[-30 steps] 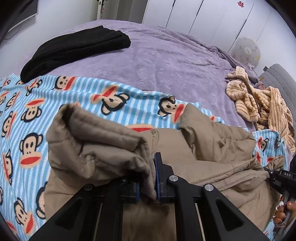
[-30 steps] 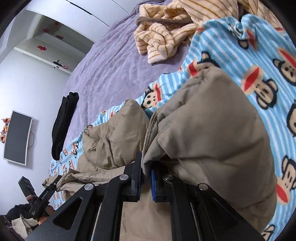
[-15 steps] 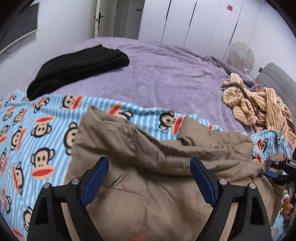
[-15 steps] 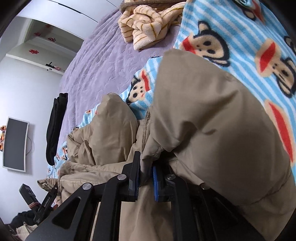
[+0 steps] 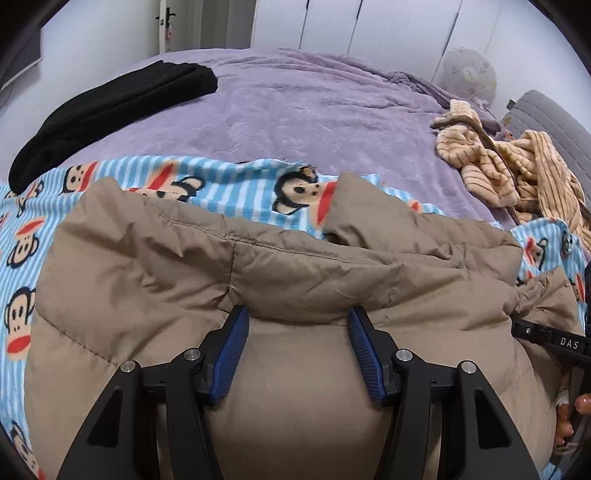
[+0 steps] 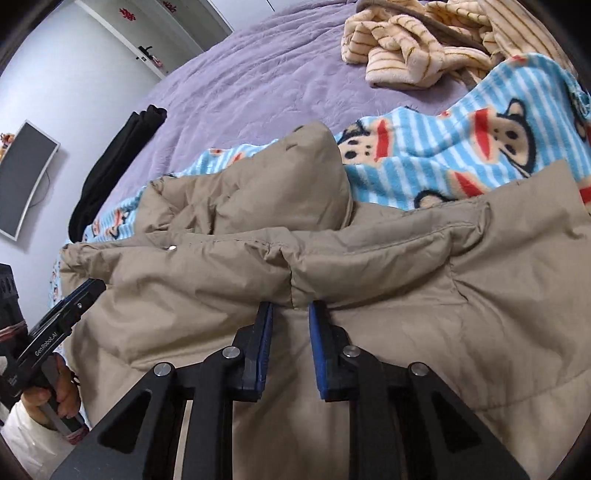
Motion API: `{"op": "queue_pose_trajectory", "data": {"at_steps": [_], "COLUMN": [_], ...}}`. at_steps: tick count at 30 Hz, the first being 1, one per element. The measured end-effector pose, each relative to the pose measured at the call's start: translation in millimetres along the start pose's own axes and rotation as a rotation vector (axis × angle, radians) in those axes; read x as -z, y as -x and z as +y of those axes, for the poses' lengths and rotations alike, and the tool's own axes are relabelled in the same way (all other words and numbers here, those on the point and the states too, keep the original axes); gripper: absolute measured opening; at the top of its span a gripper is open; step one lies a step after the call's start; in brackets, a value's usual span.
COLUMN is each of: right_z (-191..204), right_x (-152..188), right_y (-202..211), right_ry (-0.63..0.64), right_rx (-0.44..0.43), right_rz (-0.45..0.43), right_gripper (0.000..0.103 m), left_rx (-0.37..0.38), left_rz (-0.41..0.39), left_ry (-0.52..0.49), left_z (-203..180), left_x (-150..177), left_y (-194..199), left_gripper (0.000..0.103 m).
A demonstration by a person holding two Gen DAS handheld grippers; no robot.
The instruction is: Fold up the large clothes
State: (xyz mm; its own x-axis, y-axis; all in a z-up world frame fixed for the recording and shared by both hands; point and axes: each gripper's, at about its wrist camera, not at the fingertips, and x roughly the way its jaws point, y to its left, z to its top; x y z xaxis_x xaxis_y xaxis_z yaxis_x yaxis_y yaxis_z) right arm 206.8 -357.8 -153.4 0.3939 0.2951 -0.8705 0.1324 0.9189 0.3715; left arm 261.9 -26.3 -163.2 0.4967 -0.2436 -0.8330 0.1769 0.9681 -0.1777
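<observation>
A tan padded jacket (image 5: 280, 266) lies folded over on a blue striped monkey-print blanket (image 5: 229, 184) on the bed; it also shows in the right wrist view (image 6: 406, 266). My left gripper (image 5: 298, 317) is open, its blue pads on either side of the folded edge, holding nothing. My right gripper (image 6: 290, 308) is partly open at the folded edge near the jacket's right side, its pads apart and not clamping the fabric. Each gripper shows at the edge of the other's view: the right one (image 5: 546, 339), the left one (image 6: 62, 317).
A black folded garment (image 5: 110, 107) lies at the far left of the purple bedspread (image 5: 314, 107). A crumpled yellow striped garment (image 5: 509, 166) lies at the right. White wardrobe doors (image 5: 369, 26) stand behind the bed. A wall screen (image 6: 26, 177) hangs at left.
The left gripper let go of the jacket fold and opened, then narrowed a little. The right gripper laid its part of the jacket down and opened its jaws. The jacket now lies flatter.
</observation>
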Motion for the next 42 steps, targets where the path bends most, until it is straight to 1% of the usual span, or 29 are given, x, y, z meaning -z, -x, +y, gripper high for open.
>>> {"op": "queue_pose_trajectory", "data": {"at_steps": [1,3,6,8,9,11,12,13,14,15,16,17,18,19,20,23,26,29,32,34,36,38,41,42], "right_z": [-3,-7,-9,-11,-12,-19,-29,-39,-54,-70,-87,-100,-108,-112,-112,-100,-96,-94,-83,-74,-65,-53,-35,-29], "right_x": [-2,-9,-17,-21,-23,-27,-28,-25,-24,-23,-22,-21,-20,-21,-22,-26,-27,-26,-19,-8,7,25,53,62], "right_y": [-6,-16,-25,-20,-14,8,22,34,40,41,37,31,25,20,14,0,2,17,35,48,63,78,94,97], "right_ry": [-0.008,-0.014,-0.020,-0.023,-0.020,-0.005,-0.006,-0.017,-0.044,-0.086,-0.148,-0.202,-0.239,-0.253,-0.245,-0.177,-0.170,-0.217,-0.233,-0.230,-0.230,-0.215,-0.193,-0.189], "right_rx": [-0.005,0.001,-0.001,-0.010,0.002,0.085,0.163,0.225,0.270,0.274,0.234,0.185,0.158,0.152,0.162,0.228,0.241,0.222,0.203,0.189,0.161,0.153,0.121,0.111], "right_rz": [-0.002,-0.012,0.002,0.019,0.013,-0.037,-0.081,-0.114,-0.136,-0.134,-0.115,-0.105,-0.102,-0.105,-0.109,-0.108,-0.094,-0.090,-0.106,-0.126,-0.144,-0.158,-0.148,-0.140], "right_gripper": [0.014,0.008,0.007,0.007,0.007,0.008,0.010,0.012,0.012,0.010,0.007,0.006,0.004,0.004,0.004,0.004,0.005,0.010,0.022,0.029,0.050,0.054,0.055,0.055], "left_rx": [0.000,-0.004,-0.033,-0.088,-0.123,-0.172,-0.192,-0.193,-0.186,-0.178,-0.182,-0.195,-0.212,-0.224,-0.235,-0.255,-0.287,-0.293,-0.277,-0.258,-0.236,-0.208,-0.190,-0.188], "left_rz": [0.004,0.010,-0.001,-0.023,-0.034,-0.033,-0.025,-0.016,-0.004,0.005,0.008,0.009,0.010,0.010,0.010,0.008,0.011,0.004,0.012,0.018,0.038,0.077,0.102,0.109], "left_ry": [0.008,0.007,-0.012,-0.030,-0.030,0.005,0.028,0.053,0.070,0.083,0.084,0.075,0.063,0.057,0.054,0.047,0.037,0.019,-0.002,-0.007,0.000,0.010,0.013,0.009], "left_z": [2,4,13,27,38,62,73,84,91,95,95,93,89,86,85,83,79,75,71,69,68,65,59,57], "left_x": [-3,-9,-18,-24,-27,-30,-31,-30,-29,-28,-28,-28,-27,-28,-28,-29,-27,-20,-6,3,15,30,56,63], "left_y": [-4,-9,-6,-2,-1,-4,-7,-12,-17,-22,-26,-28,-32,-35,-37,-37,-20,5,32,48,62,71,87,92], "left_gripper": [0.059,0.059,0.059,0.059,0.059,0.059,0.059,0.059,0.059,0.059,0.059,0.059,0.059,0.059,0.060,0.060,0.060,0.060,0.060,0.060,0.060,0.060,0.061,0.074]}}
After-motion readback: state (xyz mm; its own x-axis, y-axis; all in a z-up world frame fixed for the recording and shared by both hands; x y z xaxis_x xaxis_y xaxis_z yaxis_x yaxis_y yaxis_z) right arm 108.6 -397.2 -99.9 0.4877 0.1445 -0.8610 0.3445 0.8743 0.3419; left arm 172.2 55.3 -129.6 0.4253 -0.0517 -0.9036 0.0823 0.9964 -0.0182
